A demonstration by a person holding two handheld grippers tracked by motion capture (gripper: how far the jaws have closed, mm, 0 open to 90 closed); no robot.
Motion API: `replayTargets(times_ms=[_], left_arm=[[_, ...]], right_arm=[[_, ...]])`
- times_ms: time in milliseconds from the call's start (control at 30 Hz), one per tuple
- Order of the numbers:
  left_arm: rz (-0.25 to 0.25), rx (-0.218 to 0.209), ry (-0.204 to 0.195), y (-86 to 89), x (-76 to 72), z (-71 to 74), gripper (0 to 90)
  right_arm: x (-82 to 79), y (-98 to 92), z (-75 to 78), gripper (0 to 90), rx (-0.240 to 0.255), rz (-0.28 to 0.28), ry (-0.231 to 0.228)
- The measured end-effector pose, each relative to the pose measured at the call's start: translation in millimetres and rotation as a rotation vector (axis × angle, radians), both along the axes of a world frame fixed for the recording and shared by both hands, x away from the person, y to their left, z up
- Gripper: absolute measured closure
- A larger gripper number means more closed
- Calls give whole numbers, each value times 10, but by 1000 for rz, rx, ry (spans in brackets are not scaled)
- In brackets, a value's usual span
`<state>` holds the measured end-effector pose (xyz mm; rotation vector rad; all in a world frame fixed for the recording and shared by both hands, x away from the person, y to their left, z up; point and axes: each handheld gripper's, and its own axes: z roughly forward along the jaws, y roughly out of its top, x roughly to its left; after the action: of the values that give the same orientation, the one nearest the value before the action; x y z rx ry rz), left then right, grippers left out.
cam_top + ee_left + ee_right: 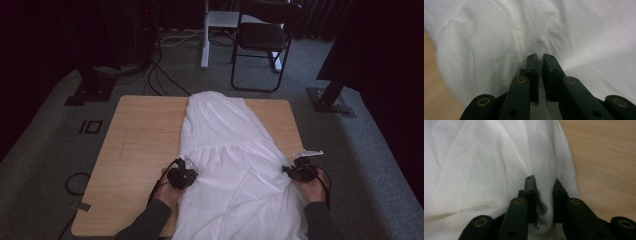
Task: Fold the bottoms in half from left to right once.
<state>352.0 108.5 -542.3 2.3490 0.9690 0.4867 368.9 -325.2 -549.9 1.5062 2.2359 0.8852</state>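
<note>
Nearest the camera, two dark sleeves coming in from the bottom edge, each hand wrapped round its tool, wrists low and close to the tabletop (135, 150), forearms angled slightly inward. Left gripper (186, 171) set at the left edge of the white garment (225, 165), pointing in toward the cloth; seen along its own line as left gripper (539, 58), jaws nearly together with a thin fold of the white garment (499, 37) pinched between them. Right gripper (294, 171) at the opposite edge of the cloth, mirror-fashion; seen close as right gripper (544, 182), jaws a little farther apart but clamped on a thicker bunch of the white garment (486, 157), bare tabletop (604, 157) just beside it.

Risk from here, as a judgement: uneven holds. Thin pinch on the left likely to slip out under any pull, leaving one side loose and the cloth skewed. Thick bunch on the right possibly catching more than one layer, so a lift or fold could drag the underside along and wrinkle the panel. Near hem hanging over the tabletop's front edge, apt to slide off if both sides rise together.

Farther on, garment lying lengthwise down the middle, narrowing toward the far edge. Beyond, a folding chair (262, 40) on the carpet.
</note>
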Motion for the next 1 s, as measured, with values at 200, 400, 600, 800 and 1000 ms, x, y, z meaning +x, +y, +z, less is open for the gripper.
replayTargets(times_ms=[200, 400, 600, 800, 1000], left_arm=[[139, 78, -53, 210, 516, 24, 846], [259, 62, -47, 376, 964, 52, 783], [254, 9, -80, 500, 855, 172, 649], [232, -80, -119, 651, 500, 375, 610], [188, -82, -110, 740, 161, 369, 579]], right_arm=[[301, 254, 22, 790, -18, 39, -2], [625, 432, 27, 766, -24, 18, -20], [598, 551, 303, 467, -90, -93, -84], [378, 902, 625, 445, -43, 42, -194], [392, 1286, 458, 436, 25, 200, -112]])
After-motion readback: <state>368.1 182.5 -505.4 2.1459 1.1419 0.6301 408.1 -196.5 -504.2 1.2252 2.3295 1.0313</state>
